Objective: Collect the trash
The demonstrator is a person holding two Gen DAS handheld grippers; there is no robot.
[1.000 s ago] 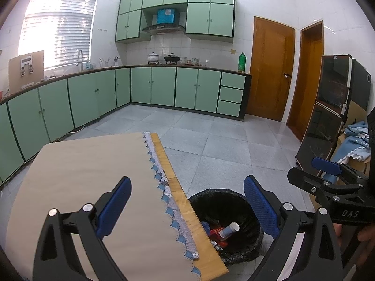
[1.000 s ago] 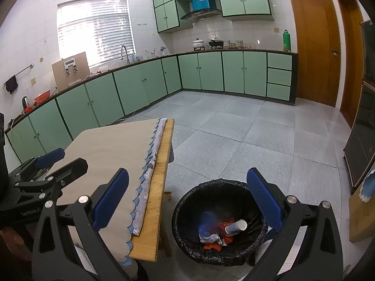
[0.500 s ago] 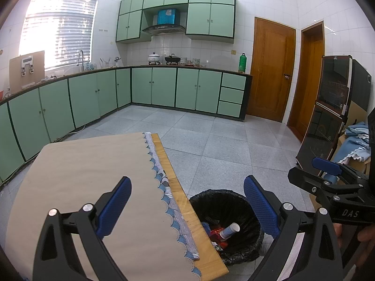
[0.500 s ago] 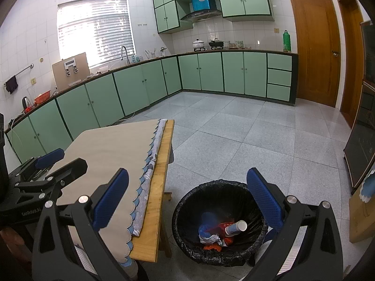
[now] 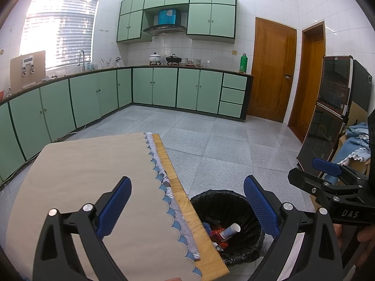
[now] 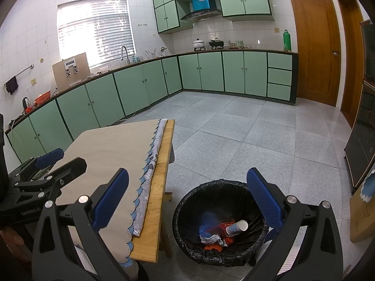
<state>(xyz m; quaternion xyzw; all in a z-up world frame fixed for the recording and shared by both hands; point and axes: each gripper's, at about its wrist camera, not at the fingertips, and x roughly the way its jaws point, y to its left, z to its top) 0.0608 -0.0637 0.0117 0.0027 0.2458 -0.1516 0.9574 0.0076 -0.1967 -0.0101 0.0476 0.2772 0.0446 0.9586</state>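
Observation:
A black-lined trash bin (image 6: pixel 187 199) stands on the floor beside the table; it also shows in the left wrist view (image 5: pixel 236 199). Inside lie a paper cup (image 6: pixel 236 227), a red wrapper (image 6: pixel 222 226) and crumpled blue and white trash (image 6: pixel 207 233); the cup also shows in the left wrist view (image 5: pixel 230 230). My left gripper (image 5: pixel 186 207) is open and empty above the table's right edge. My right gripper (image 6: pixel 187 197) is open and empty above the bin. Each gripper shows in the other's view: the right one (image 5: pixel 328 180), the left one (image 6: pixel 46 164).
The wooden table (image 5: pixel 168 164) carries a beige cloth (image 5: pixel 93 175) with a blue scalloped edge. Green cabinets (image 5: pixel 164 89) line the far walls. A dark appliance (image 5: pixel 328 117) and a box with blue cloth (image 5: pixel 354 145) stand at right. Grey tile floor (image 6: pixel 234 128) lies beyond.

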